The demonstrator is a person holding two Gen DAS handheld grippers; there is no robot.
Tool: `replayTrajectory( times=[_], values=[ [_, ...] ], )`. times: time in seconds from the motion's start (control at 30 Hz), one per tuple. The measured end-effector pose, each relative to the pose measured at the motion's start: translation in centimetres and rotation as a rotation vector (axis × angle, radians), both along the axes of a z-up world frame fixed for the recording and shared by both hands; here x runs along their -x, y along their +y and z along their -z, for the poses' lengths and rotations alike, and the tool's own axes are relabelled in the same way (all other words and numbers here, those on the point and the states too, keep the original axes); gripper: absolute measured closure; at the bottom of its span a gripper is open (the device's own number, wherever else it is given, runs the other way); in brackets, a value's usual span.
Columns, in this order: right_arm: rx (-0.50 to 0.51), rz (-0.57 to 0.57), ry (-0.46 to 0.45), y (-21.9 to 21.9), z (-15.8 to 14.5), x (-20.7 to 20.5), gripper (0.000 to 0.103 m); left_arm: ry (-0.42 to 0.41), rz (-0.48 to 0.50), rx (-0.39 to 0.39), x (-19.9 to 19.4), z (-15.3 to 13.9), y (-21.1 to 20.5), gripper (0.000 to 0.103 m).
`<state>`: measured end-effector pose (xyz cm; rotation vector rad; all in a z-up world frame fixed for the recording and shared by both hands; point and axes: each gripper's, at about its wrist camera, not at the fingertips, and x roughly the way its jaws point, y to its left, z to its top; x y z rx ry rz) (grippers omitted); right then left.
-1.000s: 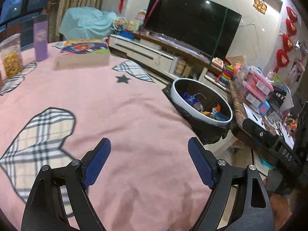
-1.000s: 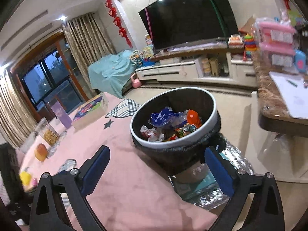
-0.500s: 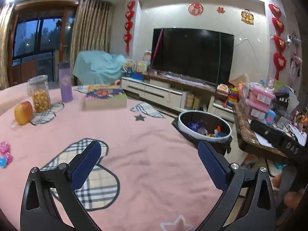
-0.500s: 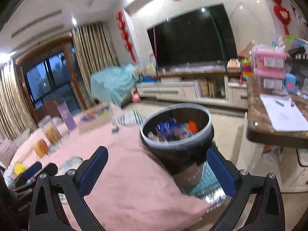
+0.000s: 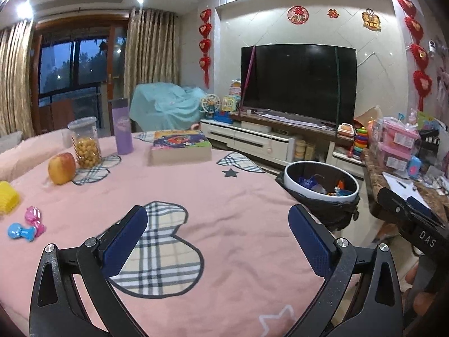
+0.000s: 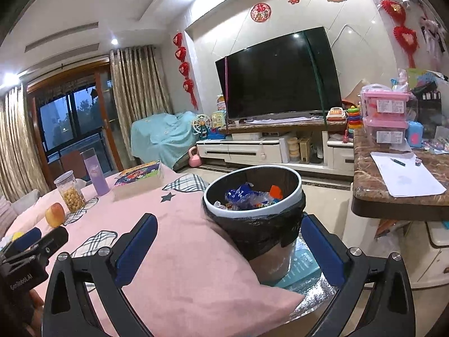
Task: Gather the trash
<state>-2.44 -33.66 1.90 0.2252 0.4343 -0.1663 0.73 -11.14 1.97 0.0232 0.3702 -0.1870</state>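
While both grippers are gaping wide and empty, the pink and blue crinkled candy wrappers (image 5: 26, 224) are lying by the pink-clothed table's (image 5: 224, 196) left edge, nearest the left gripper (image 5: 216, 241), away from the right gripper (image 6: 224, 250).

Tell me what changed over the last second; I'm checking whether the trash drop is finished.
Both tongs pulled back and tilted up from the trash bin. The left tongs opened wider and now view the whole pink tablecloth, with the apple and small toys showing. The right tongs stayed open. Nothing was gripped or released. Wrappers remain in the bin; the book is unmoved.
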Motion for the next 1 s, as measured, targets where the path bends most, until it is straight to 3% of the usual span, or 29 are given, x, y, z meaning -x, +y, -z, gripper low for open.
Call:
replayTrajectory(
  times=[0.37, 1.0],
  values=[
    [0.037, 0.005, 0.008, 0.76, 0.20, 0.09, 0.000, -0.019, -0.032, -0.007, 0.42, 0.28, 0.05, 0.000],
    [0.018, 0.000, 0.000, 0.81, 0.08, 0.44, 0.000, -0.049, -0.035, -0.001, 0.96, 0.05, 0.24, 0.000]
  ],
)
